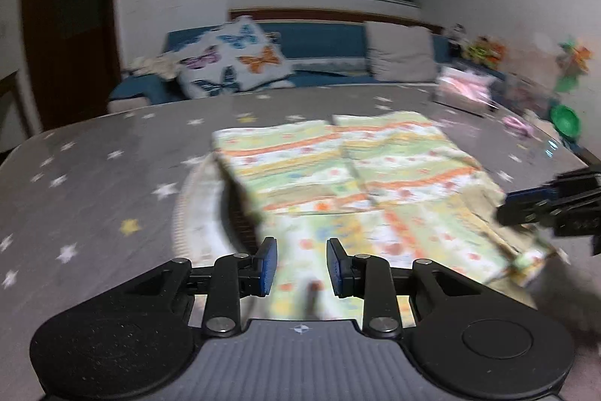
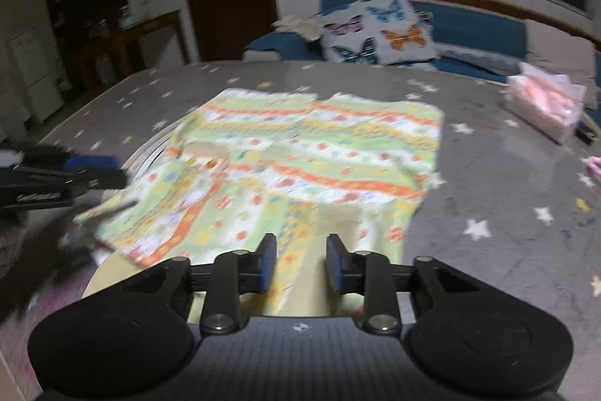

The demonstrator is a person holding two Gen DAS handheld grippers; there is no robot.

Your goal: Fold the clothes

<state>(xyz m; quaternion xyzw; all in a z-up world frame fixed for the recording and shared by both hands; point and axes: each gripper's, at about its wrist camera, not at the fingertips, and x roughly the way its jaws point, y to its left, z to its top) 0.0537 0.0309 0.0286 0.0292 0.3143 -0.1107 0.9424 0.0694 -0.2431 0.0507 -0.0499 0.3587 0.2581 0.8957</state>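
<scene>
Blurred garment (image 1: pixel 360 175), near hem hidden.

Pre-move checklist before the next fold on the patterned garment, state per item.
1. Left gripper jaws apart, nothing pinched: ok.
2. Right gripper jaws apart, cloth below but not clamped: ok.
3. Patterned garment lying on the star-print table, far part already folded over: ok.
4. Near hem flat and uncreased: cannot tell, both views are blurred.
5. Pink tissue pack apart from the garment, off to the right: ok.
6. Grippers clear of each other, one over each side of the cloth: ok.
</scene>
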